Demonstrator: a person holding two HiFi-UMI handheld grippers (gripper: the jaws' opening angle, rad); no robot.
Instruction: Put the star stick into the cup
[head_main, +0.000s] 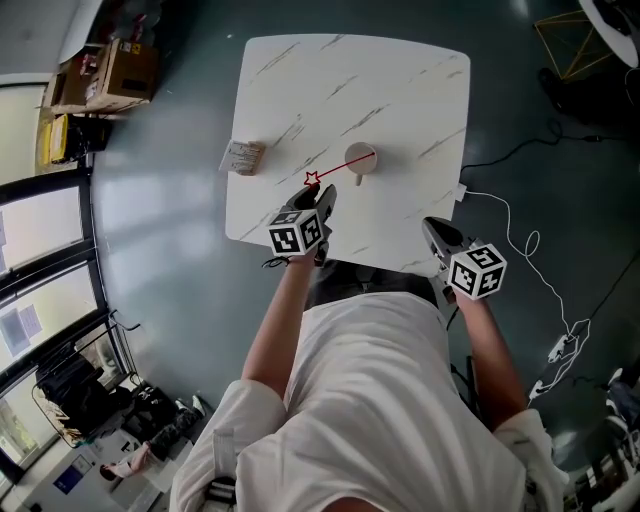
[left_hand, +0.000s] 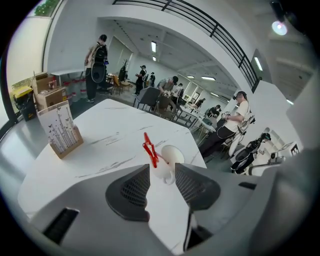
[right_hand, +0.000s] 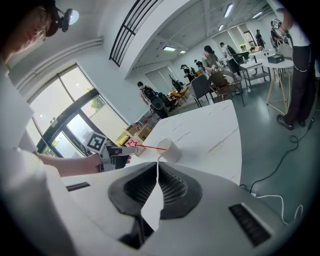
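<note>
Two tools, one per hand, held by a person standing at the near edge of a white marbled surface.

1. Cup: white, with a handle, upright around the middle of the surface, somewhat closer to the near edge than the far one.
2. Star stick: thin and red with an outlined star at one end. The plain end sits inside the cup and the shaft leans on the rim. The star end juts out toward the near left corner, clear of the surface.
3. Left tool: over the surface near its near left corner, tips aimed at the star. The jaws are spread wide with nothing clamped. The star shows just past the gap, and whether it touches a tip cannot be told.
4. Right tool: held off the near right corner, well apart from the cup. The jaws are pressed together and hold nothing.
5. Card holder: a wooden block with printed cards upright in it, at the left edge.
6. Cardboard boxes: on the floor beyond the far left corner.
</note>
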